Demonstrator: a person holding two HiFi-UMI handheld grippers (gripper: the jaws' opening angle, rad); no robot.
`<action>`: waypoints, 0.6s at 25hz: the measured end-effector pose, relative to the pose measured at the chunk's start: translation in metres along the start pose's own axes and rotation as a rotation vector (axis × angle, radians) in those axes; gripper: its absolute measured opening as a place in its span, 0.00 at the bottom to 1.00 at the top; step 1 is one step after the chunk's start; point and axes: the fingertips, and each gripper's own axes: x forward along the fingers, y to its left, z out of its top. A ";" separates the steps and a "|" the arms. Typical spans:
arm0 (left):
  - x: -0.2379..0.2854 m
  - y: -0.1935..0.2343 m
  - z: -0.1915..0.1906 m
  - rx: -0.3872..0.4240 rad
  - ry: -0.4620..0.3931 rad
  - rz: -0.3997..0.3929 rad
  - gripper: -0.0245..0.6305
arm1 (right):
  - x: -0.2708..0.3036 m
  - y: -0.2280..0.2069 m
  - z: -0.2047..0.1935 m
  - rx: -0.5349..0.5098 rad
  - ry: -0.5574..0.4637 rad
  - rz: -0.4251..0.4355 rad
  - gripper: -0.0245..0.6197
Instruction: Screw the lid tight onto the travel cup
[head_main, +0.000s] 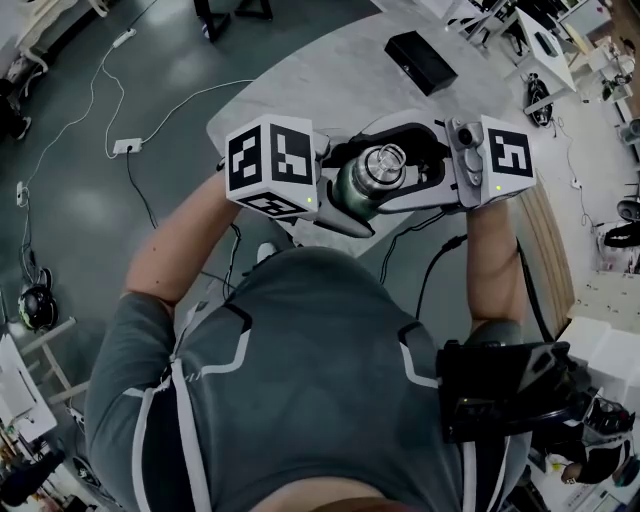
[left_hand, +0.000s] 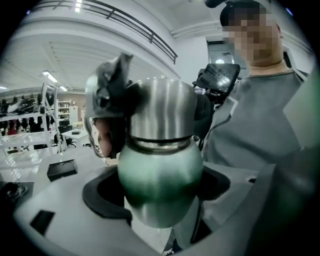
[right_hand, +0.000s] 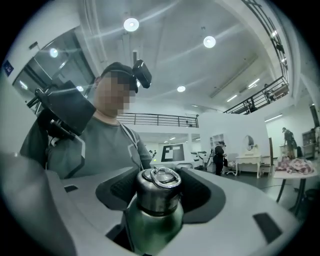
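The travel cup (head_main: 353, 192) has a green body and a steel lid (head_main: 385, 165) with a ring on top. I hold it up in front of my chest, between both grippers. In the left gripper view the green body (left_hand: 160, 182) fills the gap between the jaws, and the left gripper (left_hand: 160, 197) is shut on it, with the lid (left_hand: 162, 110) standing above. In the right gripper view the right gripper (right_hand: 157, 192) points level, and its curved jaws hug the lid (right_hand: 157, 187) on both sides. The cube-marked left gripper (head_main: 340, 195) and right gripper (head_main: 405, 165) face each other.
A pale table (head_main: 330, 70) lies ahead of me with a black box (head_main: 421, 62) on it. Cables and a power strip (head_main: 125, 146) run over the floor to the left. A wooden-edged bench (head_main: 548, 250) is on the right. People and furniture stand far off.
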 end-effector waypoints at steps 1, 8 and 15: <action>0.000 0.005 -0.002 -0.006 0.001 0.027 0.63 | -0.001 -0.004 -0.001 0.001 -0.005 -0.021 0.47; -0.006 0.071 -0.054 -0.090 0.158 0.461 0.63 | -0.013 -0.056 -0.041 -0.085 0.122 -0.486 0.47; -0.007 0.081 -0.071 -0.110 0.212 0.563 0.63 | -0.017 -0.065 -0.053 -0.097 0.114 -0.694 0.47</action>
